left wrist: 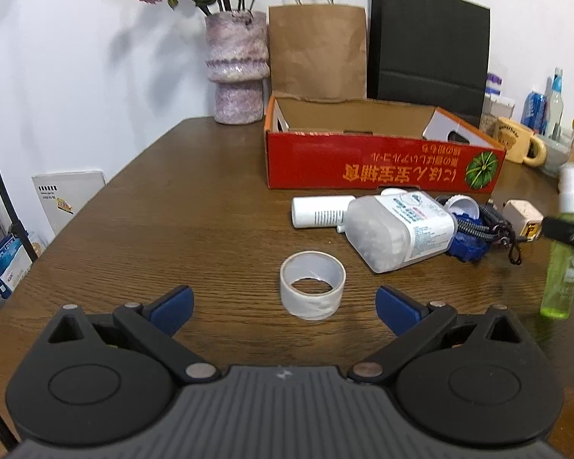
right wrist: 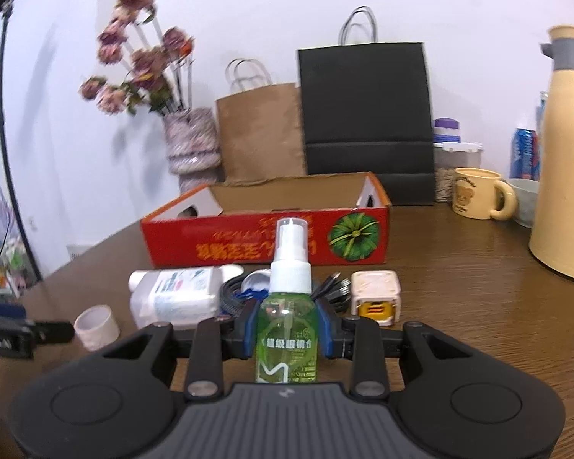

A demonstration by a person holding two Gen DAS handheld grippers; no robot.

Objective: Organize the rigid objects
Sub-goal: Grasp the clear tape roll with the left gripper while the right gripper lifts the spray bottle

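Right wrist view, one green spray bottle (right wrist: 287,338) clamped, one red box (right wrist: 266,239), two paper bags (right wrist: 365,114)

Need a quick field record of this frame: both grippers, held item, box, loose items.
left gripper: open, empty, facing the roll of clear tape
right gripper: shut on the green spray bottle with white nozzle, upright
red cardboard box: open-topped, behind the loose items
loose on brown wooden table: white plastic bottle lying down, white charger cube
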